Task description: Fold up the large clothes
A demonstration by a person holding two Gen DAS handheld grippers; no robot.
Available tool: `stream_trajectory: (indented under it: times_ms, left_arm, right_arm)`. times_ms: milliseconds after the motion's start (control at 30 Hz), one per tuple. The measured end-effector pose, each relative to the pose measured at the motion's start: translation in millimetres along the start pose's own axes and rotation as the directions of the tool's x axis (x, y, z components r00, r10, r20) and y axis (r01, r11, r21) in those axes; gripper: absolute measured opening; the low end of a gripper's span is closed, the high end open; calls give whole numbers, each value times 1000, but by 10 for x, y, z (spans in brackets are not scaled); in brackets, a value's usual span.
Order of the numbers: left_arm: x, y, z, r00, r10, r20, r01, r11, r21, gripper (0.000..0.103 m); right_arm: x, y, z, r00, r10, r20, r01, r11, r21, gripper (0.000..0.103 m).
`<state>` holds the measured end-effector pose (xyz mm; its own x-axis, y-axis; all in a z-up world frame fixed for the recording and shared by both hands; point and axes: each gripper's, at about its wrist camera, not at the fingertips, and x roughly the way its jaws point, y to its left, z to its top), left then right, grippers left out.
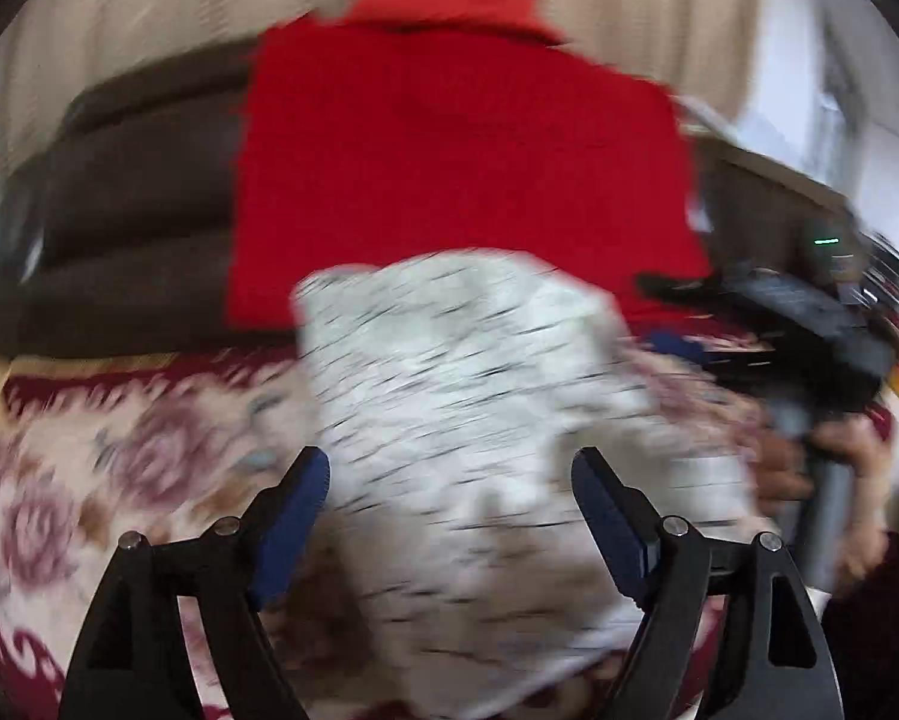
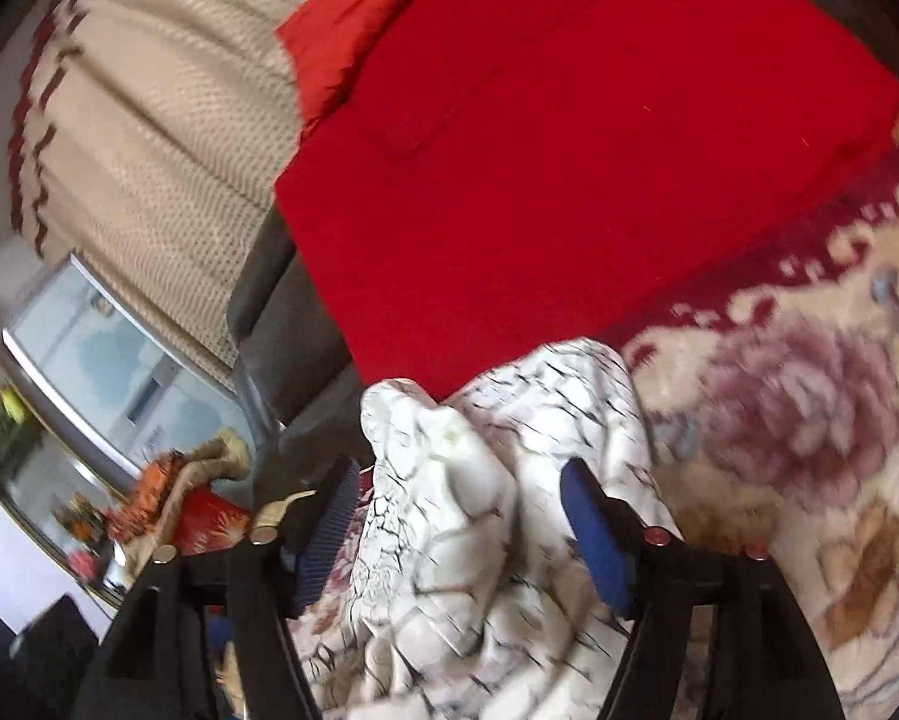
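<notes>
A white garment with thin black crackle lines [image 1: 473, 408] lies bunched on a floral rug. My left gripper [image 1: 449, 480] is open, its blue pads on either side of the cloth. In the right wrist view the same garment [image 2: 479, 540] is crumpled between the open pads of my right gripper [image 2: 458, 492]. The right gripper also shows at the right edge of the left wrist view [image 1: 809, 330], held by a hand. A folded red garment [image 1: 449, 168] lies behind the white one, partly on a dark sofa; it also shows in the right wrist view [image 2: 569, 150]. Both views are motion-blurred.
A cream and maroon floral rug [image 1: 119, 450] covers the floor, also in the right wrist view [image 2: 809, 420]. A dark brown sofa [image 1: 137, 192] stands behind it. Beige curtains [image 2: 149, 120] hang at the back, with a window [image 2: 107, 360] and cluttered items [image 2: 179, 504] at the left.
</notes>
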<state>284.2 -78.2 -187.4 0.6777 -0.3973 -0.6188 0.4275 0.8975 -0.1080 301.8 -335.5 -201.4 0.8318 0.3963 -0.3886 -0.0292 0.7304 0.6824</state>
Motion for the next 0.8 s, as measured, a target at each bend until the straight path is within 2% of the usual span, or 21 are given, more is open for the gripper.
stream_trajectory:
  times_ms: [100, 167, 200, 233, 267, 367, 433, 467, 533, 600, 733, 800]
  left_arm:
    - [316, 124, -184, 991, 82, -102, -84, 996, -10, 83]
    - [463, 84, -275, 988, 54, -147, -57, 998, -13, 82]
    - [469, 54, -292, 988, 38, -149, -42, 999, -22, 82]
    - [476, 26, -297, 989, 24, -149, -28, 999, -27, 82]
    - [481, 4, -284, 988, 13, -153, -18, 999, -31, 82]
    - [520, -72, -315, 985, -14, -171, 7, 999, -44, 82]
    - [555, -243, -355, 986, 30, -166, -28, 1000, 12, 82]
    - [559, -343, -380, 986, 51, -160, -44, 998, 46, 82]
    - [592, -447, -407, 984, 77, -159, -66, 995, 78, 82]
    - [626, -472, -400, 983, 89, -160, -75, 993, 89, 83]
    - [521, -388, -316, 983, 57, -172, -48, 997, 58, 83]
    - [381, -260, -243, 987, 38, -156, -34, 999, 23, 84]
  right_arm:
    - [214, 94, -11, 998, -20, -53, 19, 1000, -22, 75]
    - [444, 119, -73, 989, -53, -138, 48, 998, -34, 75]
    - [557, 123, -128, 980, -91, -176, 84, 995, -48, 65]
    - [623, 129, -160, 972, -132, -195, 120, 990, -71, 47]
    - [692, 134, -195, 957, -187, -220, 166, 980, -109, 11]
    - [606, 133, -178, 956, -235, -174, 219, 970, -110, 7]
    - [482, 140, -125, 953, -277, -121, 262, 956, -131, 6]
    - [473, 109, -110, 948, -295, -121, 279, 951, -136, 6]
    - [607, -102, -153, 926, -322, -198, 304, 945, -117, 6]
    - [716, -260, -217, 915, -319, -248, 305, 948, -93, 6]
    - [579, -352, -141, 944, -223, -241, 236, 971, 25, 9]
    - [388, -260, -118, 955, -216, -203, 222, 975, 9, 11]
